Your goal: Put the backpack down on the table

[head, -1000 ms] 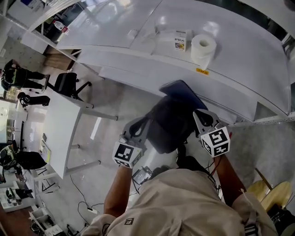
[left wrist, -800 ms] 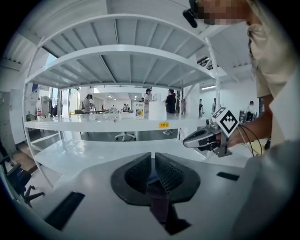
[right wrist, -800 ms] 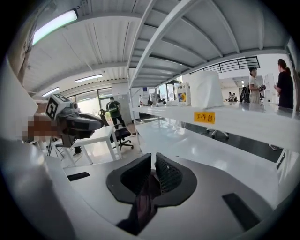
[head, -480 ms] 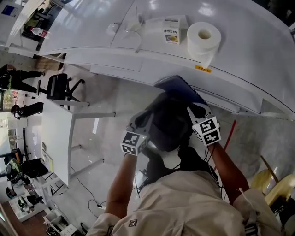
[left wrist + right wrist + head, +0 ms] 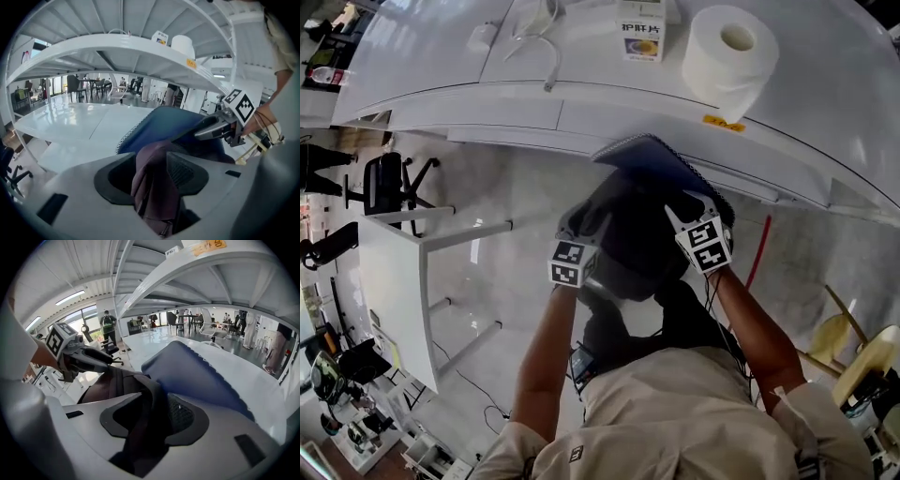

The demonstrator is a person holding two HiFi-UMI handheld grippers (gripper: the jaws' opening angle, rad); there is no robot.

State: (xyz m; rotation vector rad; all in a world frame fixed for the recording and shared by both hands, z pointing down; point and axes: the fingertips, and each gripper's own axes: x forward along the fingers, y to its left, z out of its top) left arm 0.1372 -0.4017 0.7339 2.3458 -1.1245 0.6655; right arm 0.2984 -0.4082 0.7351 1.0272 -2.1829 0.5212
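L gripper (image 5: 151,174): jaws wide apart, have just been opening; pads not pinching anything.
L strap (image 5: 154,190): purplish, hangs betw. the L jaws. It lies vs. the 3 o'clock pad, w/ a gap at the 9 o'clock pad.
R gripper (image 5: 154,420): jaws apart, also have just been opening; no squeeze seen.
R strap (image 5: 140,425): dark, runs up betw. the R jaws, close to the 3 o'clock pad, w/ a gap at 9 o'clock.
backpack (image 5: 633,246): dark, betw. the two grippers in head view. L gripper is at its 9 o'clock, R gripper at its 3 o'clock, both by its upper corners.
blue panel (image 5: 661,169): white-stitched edge, at backpack's 12 o'clock, tilted toward the table edge. Can't tell if it touches the edge.
table (image 5: 581,103): white, at backpack's 12 o'clock. Backpack is below its front edge, over the floor (image 5: 487,281), not on the top.
tissue roll (image 5: 729,52): upright on table, at 1 o'clock from backpack.
small box (image 5: 640,33): on table, just at roll's 9 o'clock.
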